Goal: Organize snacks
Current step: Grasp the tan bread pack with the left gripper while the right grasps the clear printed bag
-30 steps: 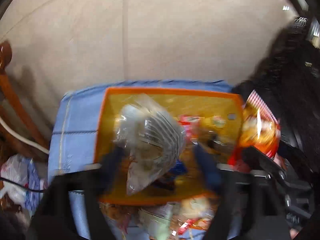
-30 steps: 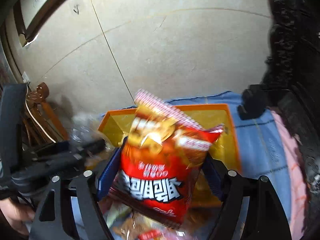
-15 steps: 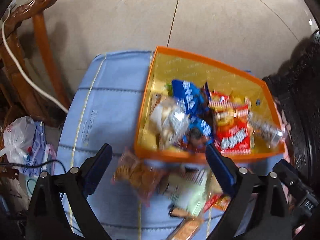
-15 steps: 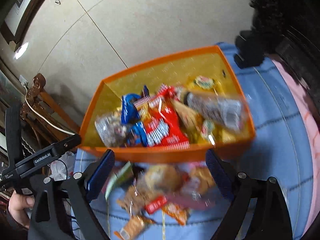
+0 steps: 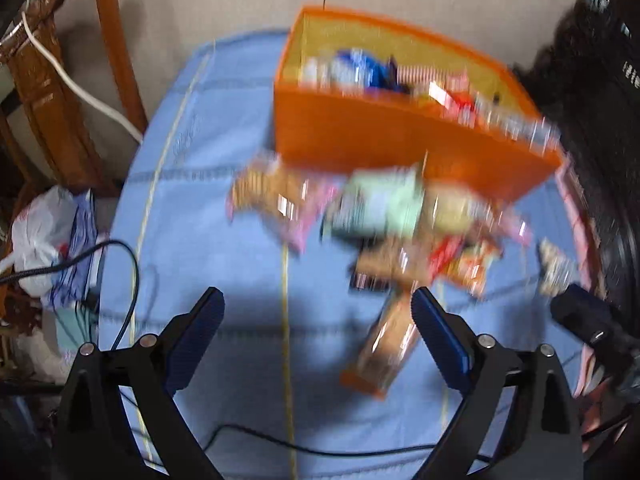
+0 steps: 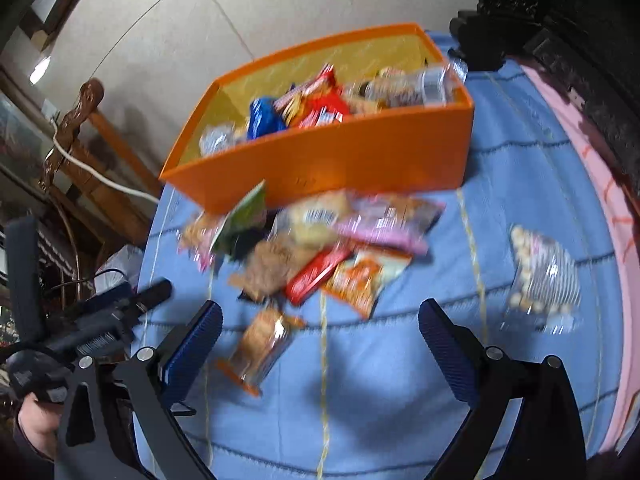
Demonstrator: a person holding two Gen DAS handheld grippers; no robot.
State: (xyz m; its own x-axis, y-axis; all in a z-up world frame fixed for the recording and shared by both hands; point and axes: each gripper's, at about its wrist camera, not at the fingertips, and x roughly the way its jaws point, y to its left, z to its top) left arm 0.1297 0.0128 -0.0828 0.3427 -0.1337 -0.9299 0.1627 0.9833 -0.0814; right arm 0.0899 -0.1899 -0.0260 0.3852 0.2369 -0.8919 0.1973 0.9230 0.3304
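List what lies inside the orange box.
Inside the orange box: a blue packet, a red packet and a clear bag. Anything beneath them is covered.

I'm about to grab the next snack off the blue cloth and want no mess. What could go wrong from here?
1. The loose packets overlap in a heap beside the orange bin, so the right tongs, empty and opening, may pinch two at once.
2. The clear bag of round snacks lies alone near the cloth's pink edge; a nudge could push it off.
3. A black cable crosses the cloth near the left tongs and could snag.
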